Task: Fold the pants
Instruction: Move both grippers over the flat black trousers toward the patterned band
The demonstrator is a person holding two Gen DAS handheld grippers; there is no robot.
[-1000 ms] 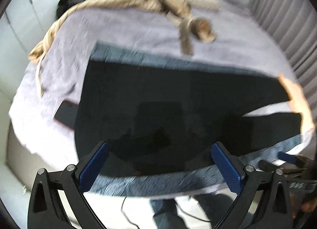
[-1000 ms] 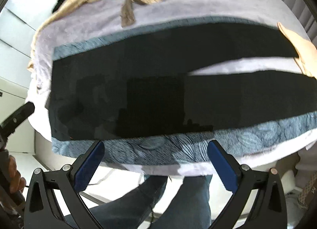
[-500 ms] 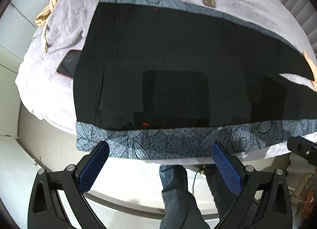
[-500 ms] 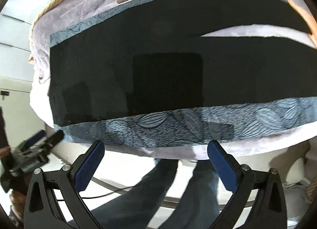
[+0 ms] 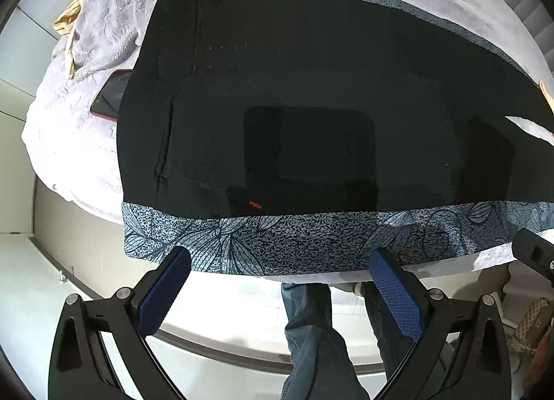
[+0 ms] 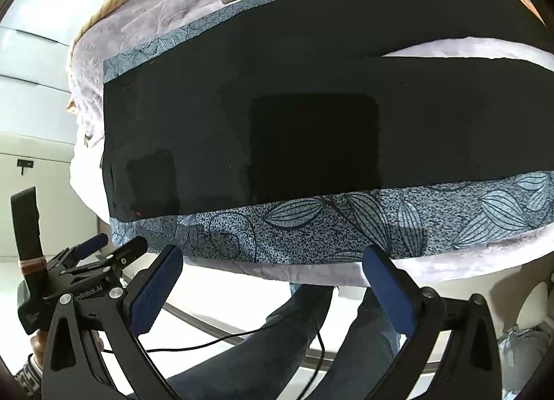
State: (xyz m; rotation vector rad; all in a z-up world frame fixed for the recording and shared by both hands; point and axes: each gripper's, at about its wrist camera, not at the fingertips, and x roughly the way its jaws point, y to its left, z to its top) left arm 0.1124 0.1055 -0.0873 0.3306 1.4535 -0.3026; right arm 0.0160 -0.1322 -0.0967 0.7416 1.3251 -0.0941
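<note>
Left wrist: pants [image 5: 311,95] flat; left gripper [image 5: 277,282] gapes off the near hem, apparently untouching.

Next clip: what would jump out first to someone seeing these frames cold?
The black pants dominate both views, spread flat on a leaf-patterned blue cloth over the lilac bedspread. Both hand-held grippers, left and right, hang open at the near edge, holding nothing. A phone peeks from under the pants' left side.
</note>
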